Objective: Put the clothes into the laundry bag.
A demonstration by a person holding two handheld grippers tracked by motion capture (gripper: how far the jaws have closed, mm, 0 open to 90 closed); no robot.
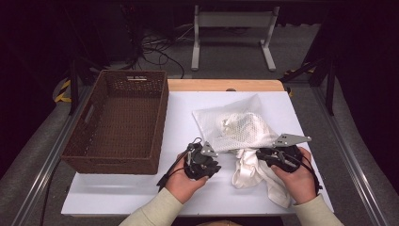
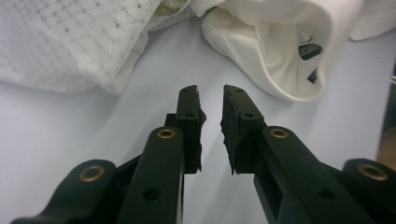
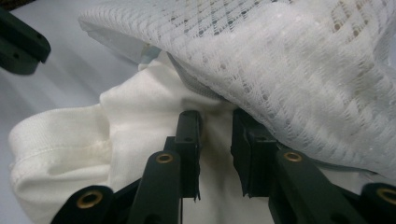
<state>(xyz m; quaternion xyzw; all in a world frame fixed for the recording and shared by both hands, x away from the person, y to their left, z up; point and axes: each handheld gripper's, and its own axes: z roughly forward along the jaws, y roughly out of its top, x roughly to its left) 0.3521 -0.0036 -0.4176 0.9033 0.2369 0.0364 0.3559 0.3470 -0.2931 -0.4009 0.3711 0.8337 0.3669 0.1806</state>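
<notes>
A white mesh laundry bag point(image 1: 237, 127) lies right of centre in the high view, with a white garment point(image 1: 254, 174) spilling out from under its lower edge towards the bottom right. In the right gripper view the garment point(image 3: 140, 140) fills the lower left and the mesh bag point(image 3: 289, 70) drapes across the upper right. The right gripper point(image 1: 269, 157) has its tips at the seam where bag and garment meet; its jaws stand a narrow gap apart with garment cloth bunched between them, but whether the pads pinch it cannot be told. The left gripper point(image 1: 202, 162) sits lower centre, just left of the bag; its jaws are slightly apart over bare surface, holding nothing, the garment's collar point(image 2: 280, 51) near ahead.

Everything rests on a white sheet point(image 1: 188, 117) over a wooden table point(image 1: 221, 85). A brown wicker basket point(image 1: 160, 122) stands at the left. Beyond, grey floor point(image 1: 226, 56), tangled cables point(image 1: 160, 49) and a white frame point(image 1: 233, 21) sit in dark surroundings.
</notes>
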